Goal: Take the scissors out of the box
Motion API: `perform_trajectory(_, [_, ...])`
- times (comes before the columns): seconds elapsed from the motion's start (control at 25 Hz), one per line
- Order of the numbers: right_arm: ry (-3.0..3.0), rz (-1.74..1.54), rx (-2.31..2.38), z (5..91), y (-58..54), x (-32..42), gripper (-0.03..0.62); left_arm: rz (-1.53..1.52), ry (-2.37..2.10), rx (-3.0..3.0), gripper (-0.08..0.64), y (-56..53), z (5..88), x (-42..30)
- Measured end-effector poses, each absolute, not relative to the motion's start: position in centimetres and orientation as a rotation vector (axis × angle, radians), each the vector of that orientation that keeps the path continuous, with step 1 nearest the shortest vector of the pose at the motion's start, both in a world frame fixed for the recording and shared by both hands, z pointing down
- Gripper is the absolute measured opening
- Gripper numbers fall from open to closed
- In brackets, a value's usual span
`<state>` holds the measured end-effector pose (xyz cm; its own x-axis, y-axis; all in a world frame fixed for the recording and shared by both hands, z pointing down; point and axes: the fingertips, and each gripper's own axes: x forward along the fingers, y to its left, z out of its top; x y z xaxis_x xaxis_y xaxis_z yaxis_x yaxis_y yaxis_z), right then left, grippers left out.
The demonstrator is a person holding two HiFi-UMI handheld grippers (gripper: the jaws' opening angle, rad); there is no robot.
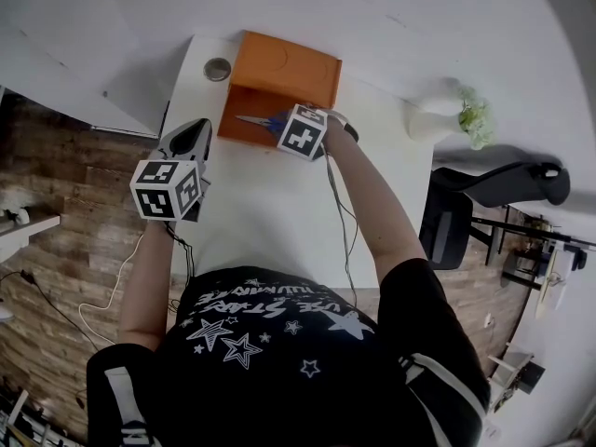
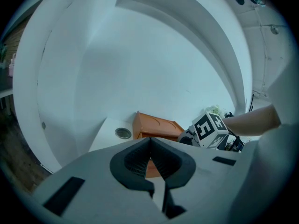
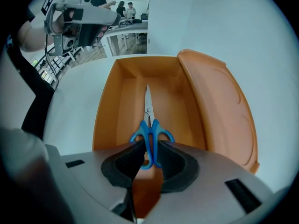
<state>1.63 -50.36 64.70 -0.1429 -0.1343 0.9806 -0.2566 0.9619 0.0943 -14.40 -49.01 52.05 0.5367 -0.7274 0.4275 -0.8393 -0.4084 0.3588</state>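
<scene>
Tabletop [image 1: 270,222] white, wood-plank floor [image 1: 65,212], white wall [image 1: 447,26]

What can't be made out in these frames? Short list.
- Handle ends of the scissors: right gripper view, covered by the pads of the right gripper.
- Whether the scissors rest on the box floor: no view settles it.
- Most of the scissors, head view: hidden under the right gripper's marker cube; only blades show.
- Round thing beside the box: too small to identify, head view.
</scene>
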Motion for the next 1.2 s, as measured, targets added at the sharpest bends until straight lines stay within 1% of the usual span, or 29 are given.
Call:
perform_trajectory(0.76, [-1.709, 0.123, 0.291, 64.3, -49.4, 1.7, 0.103, 0.265, -1.264, 2.245, 0.017, -48.4, 51.8, -14.2])
perform_trajectory(1.2, [-1.755, 0.103, 0.409, 60.6, -48.7, 3.1, 0.101, 0.253, -1.271, 2.273, 0.017, -46.7, 50.1, -13.7])
